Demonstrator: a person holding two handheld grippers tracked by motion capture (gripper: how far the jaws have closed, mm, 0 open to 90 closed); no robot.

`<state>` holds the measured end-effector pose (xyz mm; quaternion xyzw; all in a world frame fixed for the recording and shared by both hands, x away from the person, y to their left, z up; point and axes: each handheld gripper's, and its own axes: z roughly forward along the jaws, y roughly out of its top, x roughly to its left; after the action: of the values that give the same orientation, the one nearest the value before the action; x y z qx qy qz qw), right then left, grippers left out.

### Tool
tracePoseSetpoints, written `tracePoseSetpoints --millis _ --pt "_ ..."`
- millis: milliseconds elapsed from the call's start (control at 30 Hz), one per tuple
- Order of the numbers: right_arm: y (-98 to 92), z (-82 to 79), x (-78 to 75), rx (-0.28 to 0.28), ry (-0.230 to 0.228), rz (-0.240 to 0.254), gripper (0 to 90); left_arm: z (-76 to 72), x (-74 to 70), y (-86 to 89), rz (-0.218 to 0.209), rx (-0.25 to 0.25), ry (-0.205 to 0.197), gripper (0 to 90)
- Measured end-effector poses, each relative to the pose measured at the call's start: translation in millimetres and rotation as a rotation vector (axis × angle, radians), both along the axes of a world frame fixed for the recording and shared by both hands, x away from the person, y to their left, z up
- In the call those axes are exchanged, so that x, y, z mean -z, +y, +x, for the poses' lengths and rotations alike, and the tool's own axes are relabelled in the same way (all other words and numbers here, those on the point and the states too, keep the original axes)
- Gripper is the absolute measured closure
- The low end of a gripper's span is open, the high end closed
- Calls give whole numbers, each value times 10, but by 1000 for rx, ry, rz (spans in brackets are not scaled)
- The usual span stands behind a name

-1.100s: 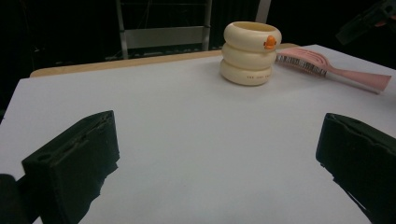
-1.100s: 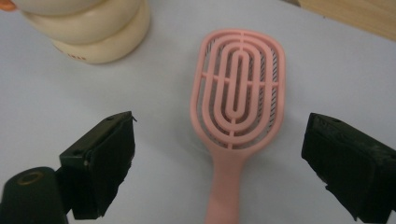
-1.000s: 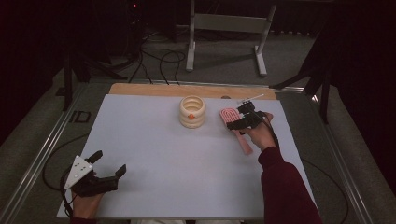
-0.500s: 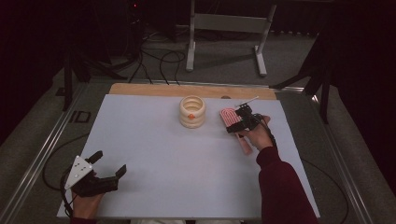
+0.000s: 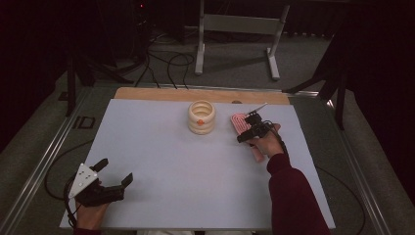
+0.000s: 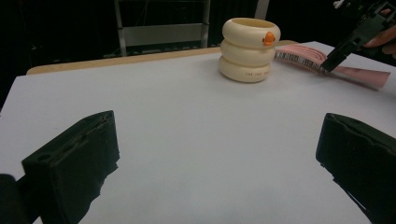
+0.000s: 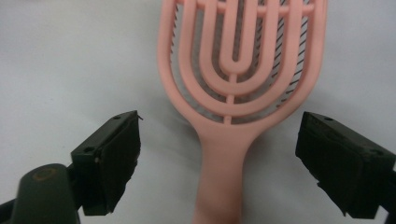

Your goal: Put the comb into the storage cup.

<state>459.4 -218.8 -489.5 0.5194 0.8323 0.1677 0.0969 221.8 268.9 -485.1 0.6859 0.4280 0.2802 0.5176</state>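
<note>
A pink vented hairbrush [image 7: 233, 84] lies flat on the white table, bristles down, right of a cream ribbed holder [image 5: 201, 117] with an orange mark. My right gripper [image 5: 243, 135] hangs just over the brush handle [image 7: 220, 172]. Its jaws straddle the neck with clear gaps on both sides and have just been closing a little; the pads do not touch the brush. In the left gripper view the brush [image 6: 308, 58] sits behind the holder [image 6: 247, 49]. My left gripper [image 5: 115, 172] rests open at the near left corner with nothing between its jaws.
The white sheet [image 5: 161, 156] covers most of the table, with a wooden strip [image 5: 147, 93] along the far edge. Metal rails [image 5: 34, 166] run down both sides. A stand's legs and cables lie on the floor beyond the table.
My right gripper has sunk toward the brush handle and drifted slightly nearer the holder. The left gripper has stayed where it was.
</note>
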Motion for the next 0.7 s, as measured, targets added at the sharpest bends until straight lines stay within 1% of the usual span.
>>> tracePoseSetpoints --millis 67,200,300,400,467,533,700 --pt "-2 5 10 -2 4 -3 158 -1 -1 0 4 1 1 0" --pt "-10 18 50 -3 24 -14 225 0 1 -2 3 2 1 0" --pt "-10 25 79 6 44 -20 284 0 2 -2 2 1 1 0" --pt "-20 35 100 8 53 -20 355 -1 2 0 3 1 2 0" --pt "-17 35 104 4 51 -29 395 0 3 0 2 1 2 0" --pt "-23 37 93 3 53 -18 436 0 3 -1 2 1 3 0" --pt "-27 29 84 -3 55 -27 502 2 5 -3 3 1 5 0"
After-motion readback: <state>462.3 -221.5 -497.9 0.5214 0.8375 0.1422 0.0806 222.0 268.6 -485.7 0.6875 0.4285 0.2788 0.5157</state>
